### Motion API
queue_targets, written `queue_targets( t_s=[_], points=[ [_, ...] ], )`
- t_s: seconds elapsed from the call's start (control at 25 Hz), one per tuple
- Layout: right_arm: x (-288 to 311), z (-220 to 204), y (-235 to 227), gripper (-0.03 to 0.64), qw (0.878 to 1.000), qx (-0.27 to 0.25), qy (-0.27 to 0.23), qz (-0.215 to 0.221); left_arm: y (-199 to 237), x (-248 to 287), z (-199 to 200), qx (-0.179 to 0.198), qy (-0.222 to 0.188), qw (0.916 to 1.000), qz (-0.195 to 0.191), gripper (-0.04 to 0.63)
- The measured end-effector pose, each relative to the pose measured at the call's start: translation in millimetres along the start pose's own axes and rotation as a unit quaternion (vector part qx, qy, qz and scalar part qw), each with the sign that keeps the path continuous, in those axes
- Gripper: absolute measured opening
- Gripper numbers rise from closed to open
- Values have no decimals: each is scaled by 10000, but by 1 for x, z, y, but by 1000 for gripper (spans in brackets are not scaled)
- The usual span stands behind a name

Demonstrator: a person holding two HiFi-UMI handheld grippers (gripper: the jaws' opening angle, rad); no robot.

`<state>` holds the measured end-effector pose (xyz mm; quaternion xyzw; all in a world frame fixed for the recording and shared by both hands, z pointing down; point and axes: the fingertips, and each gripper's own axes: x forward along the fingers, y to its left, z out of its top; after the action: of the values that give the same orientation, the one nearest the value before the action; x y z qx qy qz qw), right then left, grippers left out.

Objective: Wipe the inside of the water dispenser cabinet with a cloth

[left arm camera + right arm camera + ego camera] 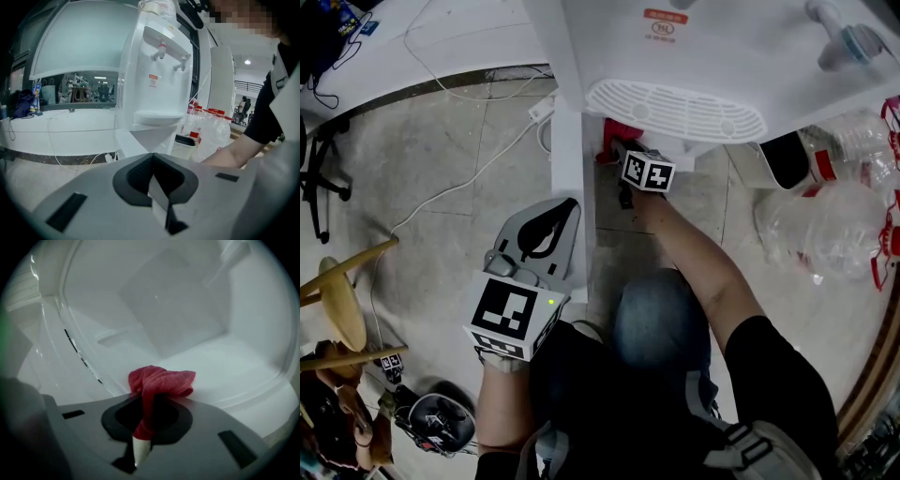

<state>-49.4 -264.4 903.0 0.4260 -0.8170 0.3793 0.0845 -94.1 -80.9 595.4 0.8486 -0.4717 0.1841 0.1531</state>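
Right gripper (140, 439): clamped on the red cloth (161, 383), centre frame, inside the cabinet (187, 310).
Left gripper (157, 187): jaws together, empty.
Risk: the thin pinch may slip, and bare jaws would scrape the cabinet.

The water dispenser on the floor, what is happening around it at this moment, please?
A person holds a tool in each hand, in front of the white water dispenser. The right tool is shut on a red cloth and reaches into the cabinet under the drip tray, with the cloth near the white inner surface. The left tool is shut on nothing and waits outside, beside the open cabinet door.
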Motion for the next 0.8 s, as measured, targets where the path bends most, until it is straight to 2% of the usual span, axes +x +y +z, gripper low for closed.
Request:
queue_targets(
  t_s=[0.28, 0.8],
  points=[
    [-8, 4, -22, 45, 9995, 147, -5, -280, 0, 0, 0, -20, -32, 10000, 5, 6],
    [-39, 12, -62, 46, 9959, 87, -87, -894, -3, 2, 0, 121, 13, 9999, 23, 7]
  ],
)
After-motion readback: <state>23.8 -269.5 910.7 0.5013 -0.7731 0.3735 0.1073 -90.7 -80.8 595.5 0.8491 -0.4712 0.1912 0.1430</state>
